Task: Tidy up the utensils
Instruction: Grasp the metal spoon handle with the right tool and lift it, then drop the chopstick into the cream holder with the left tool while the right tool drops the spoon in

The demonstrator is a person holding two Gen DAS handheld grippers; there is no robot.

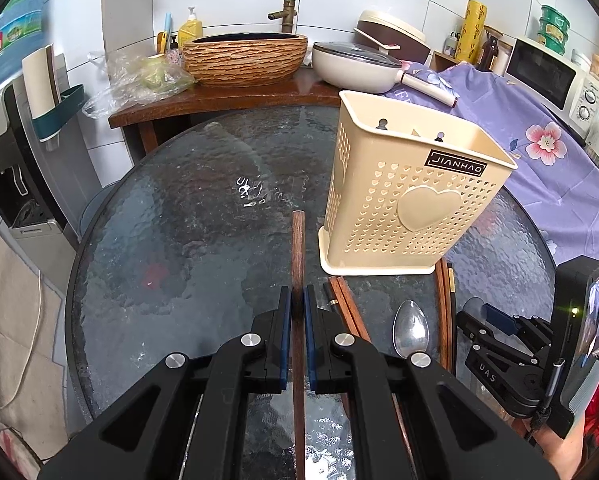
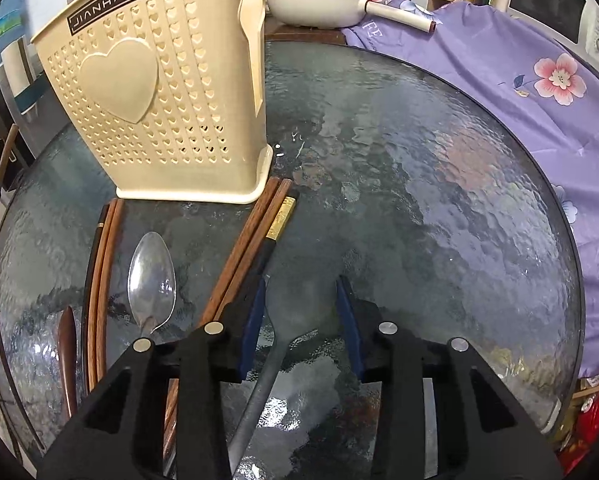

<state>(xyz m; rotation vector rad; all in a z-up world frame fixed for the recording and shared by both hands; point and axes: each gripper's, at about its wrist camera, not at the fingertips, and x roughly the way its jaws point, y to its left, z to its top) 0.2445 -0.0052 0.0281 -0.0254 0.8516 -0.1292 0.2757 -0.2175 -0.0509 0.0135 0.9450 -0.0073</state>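
Note:
My left gripper [image 1: 298, 300] is shut on a brown wooden chopstick [image 1: 298, 248] that sticks out forward above the round glass table [image 1: 179, 220]. The cream perforated utensil holder [image 1: 403, 184] stands just to its right; it also shows in the right wrist view [image 2: 159, 92]. Wooden chopsticks [image 1: 349, 304] and a metal spoon [image 1: 410, 328] lie in front of the holder. My right gripper [image 2: 301, 300] is open, low over the glass, its jaws on either side of a grey spoon-like utensil [image 2: 277, 328]. Chopsticks [image 2: 247, 248], a black and gold chopstick [image 2: 281, 220] and the metal spoon [image 2: 152, 280] lie to its left.
A purple flowered cloth [image 2: 499, 72] covers the right side beyond the table. A wooden counter [image 1: 219, 100] behind holds a striped basin [image 1: 243, 56], a white pan [image 1: 351, 64] and plastic bags. A microwave [image 1: 547, 72] stands at far right, a water dispenser [image 1: 11, 168] at left.

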